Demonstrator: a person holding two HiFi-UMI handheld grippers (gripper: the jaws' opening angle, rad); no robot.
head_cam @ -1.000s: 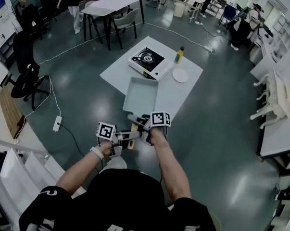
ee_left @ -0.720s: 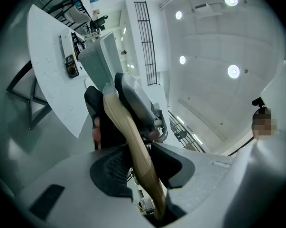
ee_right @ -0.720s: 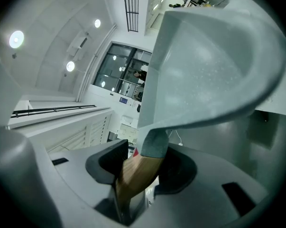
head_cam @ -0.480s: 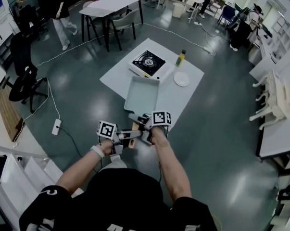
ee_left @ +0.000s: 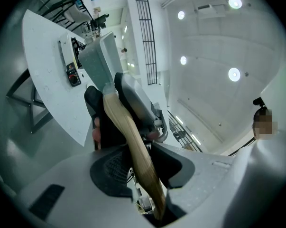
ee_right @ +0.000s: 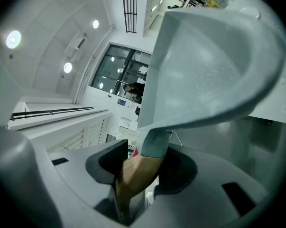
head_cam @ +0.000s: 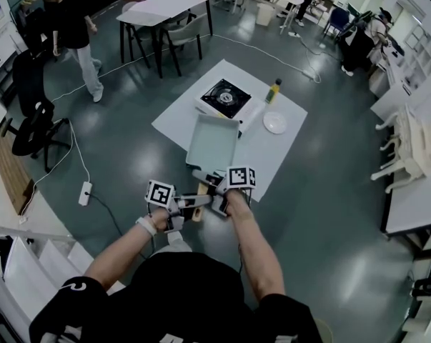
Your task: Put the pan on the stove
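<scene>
Pan (head_cam: 213, 140) nearer stove (head_cam: 226, 96), handle (ee_left: 128, 141) clamped (as before)

One pan (head_cam: 212, 140), one stove (head_cam: 224, 98), one bottle (head_cam: 274, 90), one plate (head_cam: 275, 122)

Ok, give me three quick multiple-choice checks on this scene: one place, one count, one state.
1. In the head view, where is the plate relative to the stove?
A. left of it
B. right of it
C. on top of it

2. How many claws grip the wooden handle?
A. none
B. one
C. two

3. The pan is:
A. on the stove
B. held up by its handle
C. on the floor

Answers:
1. B: the plate lies right of the stove.
2. C: the left claw and the right claw both clamp the handle.
3. B: the pan hangs from the claws, not on the burner.
</scene>
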